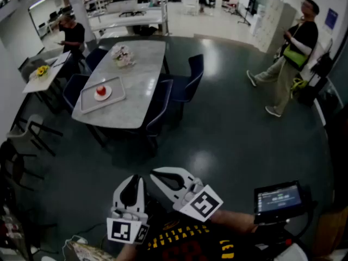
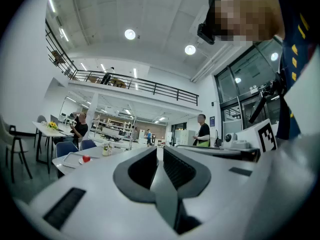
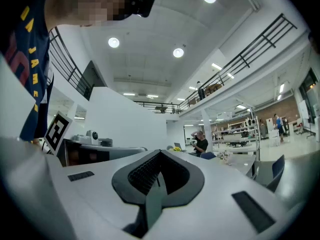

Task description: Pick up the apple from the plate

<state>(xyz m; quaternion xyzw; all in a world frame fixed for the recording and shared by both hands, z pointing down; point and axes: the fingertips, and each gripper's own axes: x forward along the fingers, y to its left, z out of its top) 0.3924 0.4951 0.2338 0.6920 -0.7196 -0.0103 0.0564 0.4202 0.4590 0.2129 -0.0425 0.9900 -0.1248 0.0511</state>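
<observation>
Your left claw (image 1: 132,179) sits at the bottom centre of the head view. Its jaws are drawn together with only a thin slit between them, and nothing is in it. Your right claw (image 1: 154,172) lies just to its right, jaws pressed together at the tips and likewise empty. You hold both close against your body, well apart from the table (image 1: 142,75) in the upper left of the frame. There the red apple (image 1: 101,90) rests on a small white plate (image 1: 109,95). The plate stands on a grey tray (image 1: 117,86) near the table's left edge. A small bunch of flowers (image 1: 123,55) stands farther back on the same table. A person (image 1: 288,53) is mid-stride on the floor at the upper right.
</observation>
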